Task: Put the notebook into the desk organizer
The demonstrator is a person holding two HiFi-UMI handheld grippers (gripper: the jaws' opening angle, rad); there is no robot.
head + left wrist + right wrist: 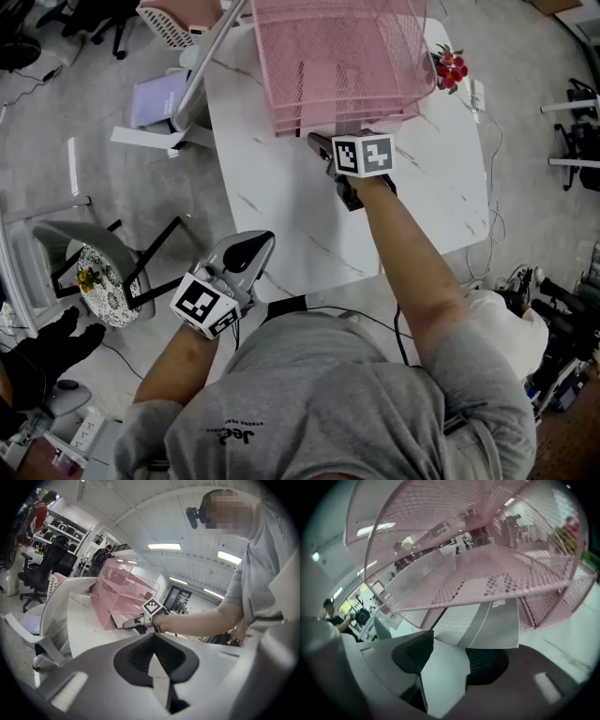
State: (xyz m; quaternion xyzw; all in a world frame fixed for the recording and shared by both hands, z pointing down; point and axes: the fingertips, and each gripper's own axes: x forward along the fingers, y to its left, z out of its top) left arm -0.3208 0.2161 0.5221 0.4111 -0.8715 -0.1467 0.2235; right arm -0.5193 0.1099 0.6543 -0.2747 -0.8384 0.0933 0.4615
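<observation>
A pink mesh desk organizer (pixel 337 56) stands at the far end of the white marble table (pixel 281 216). In the right gripper view a grey and white notebook (pixel 487 625) lies flat in the bottom tier of the organizer (pixel 478 573), and its near edge sticks out toward me. My right gripper (pixel 323 150) points down at the organizer's front. Its jaws (pixel 445 667) stand apart, with bare table between them and the notebook's edge just beyond the right pad (pixel 487 663). My left gripper (pixel 251 246) hovers off the table's near left corner, shut and empty (pixel 157 667).
Red flowers (pixel 450 67) sit at the table's far right corner. A white chair (pixel 178 94) with a purple cushion (pixel 155 98) stands left of the table. A second chair (pixel 98 281) with a patterned seat is nearer on the left. Cables trail on the floor to the right.
</observation>
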